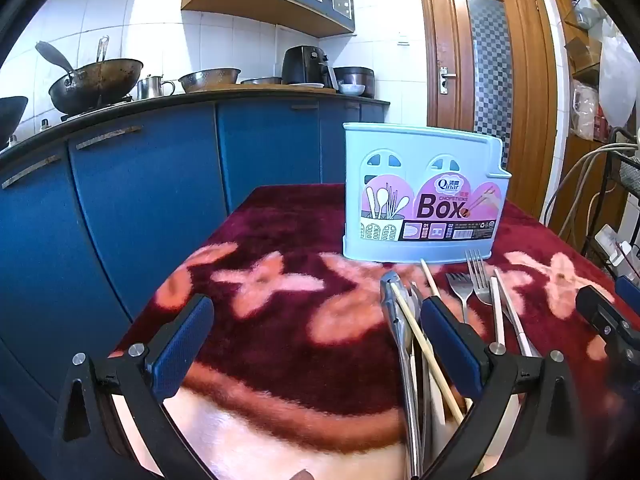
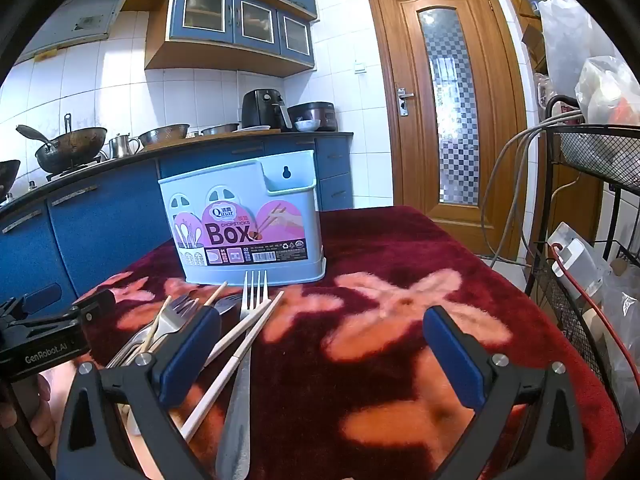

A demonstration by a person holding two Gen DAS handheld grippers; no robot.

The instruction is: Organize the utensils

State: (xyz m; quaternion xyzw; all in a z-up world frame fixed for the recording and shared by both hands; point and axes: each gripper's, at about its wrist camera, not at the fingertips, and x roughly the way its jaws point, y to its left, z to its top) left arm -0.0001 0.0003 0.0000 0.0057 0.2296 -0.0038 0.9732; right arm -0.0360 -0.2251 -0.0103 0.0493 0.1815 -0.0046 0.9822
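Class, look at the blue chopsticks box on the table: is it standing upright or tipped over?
Upright. The chopsticks box rests on its base on the red blanket, label reading level, opening facing up.

Both views are brightly and evenly lit, with strong saturated colour; daylight is seen through the patterned glass of the door (image 2: 454,104) far ahead of each claw. Straight lines are bowed heavily toward the edges, and the corners are cut off by a black vignette. Focus is held sharp ahead, while the nearest foreground below the fingers is softened.
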